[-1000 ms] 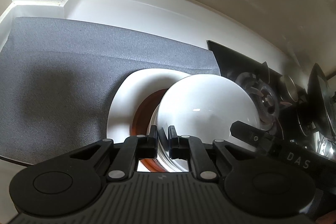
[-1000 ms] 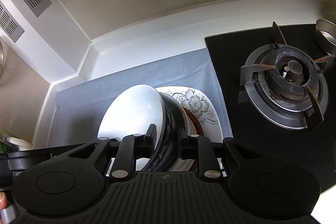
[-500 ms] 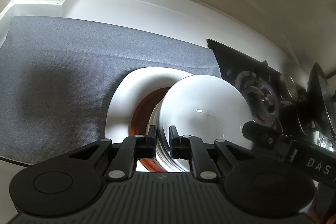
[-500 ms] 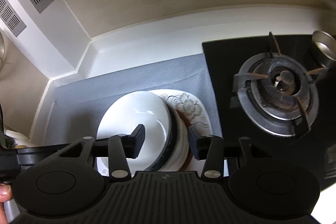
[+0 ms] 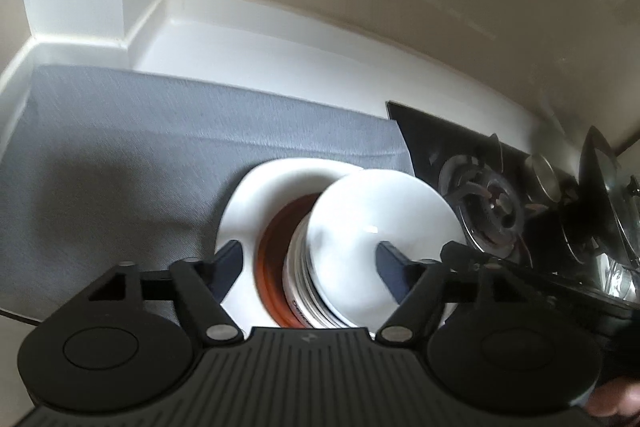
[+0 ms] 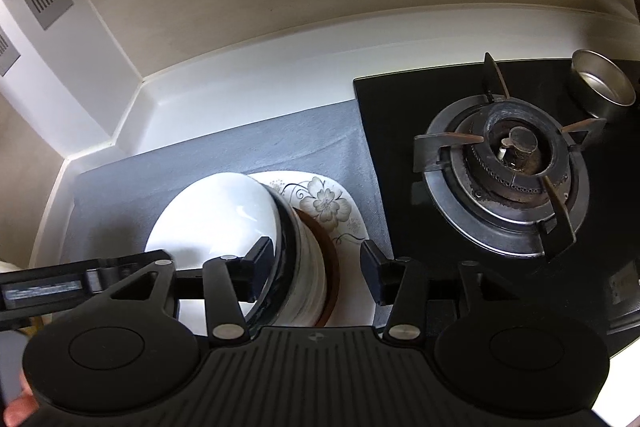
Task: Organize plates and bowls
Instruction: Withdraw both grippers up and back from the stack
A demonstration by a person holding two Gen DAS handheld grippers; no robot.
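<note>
A white bowl (image 5: 376,227) tops a stack of bowls that rests on a brown dish (image 5: 272,255) and a white floral plate (image 5: 260,195), all on a grey mat (image 5: 120,155). My left gripper (image 5: 310,267) is open, its fingers on either side of the stack's near edge. In the right wrist view the same white bowl (image 6: 216,215) sits on a dark-rimmed bowl (image 6: 286,239) over the floral plate (image 6: 324,203). My right gripper (image 6: 316,269) is open around the stack's rim, holding nothing.
A black gas hob (image 6: 500,155) with a burner lies right of the mat. A small steel cup (image 6: 602,83) stands at its far right. White backsplash and wall corner (image 6: 132,99) close off the back and left. The left gripper's body (image 6: 60,287) shows at lower left.
Both grippers have opened and let go of the bowl stack, first the right, then the left. The stack now rests on the plate.
</note>
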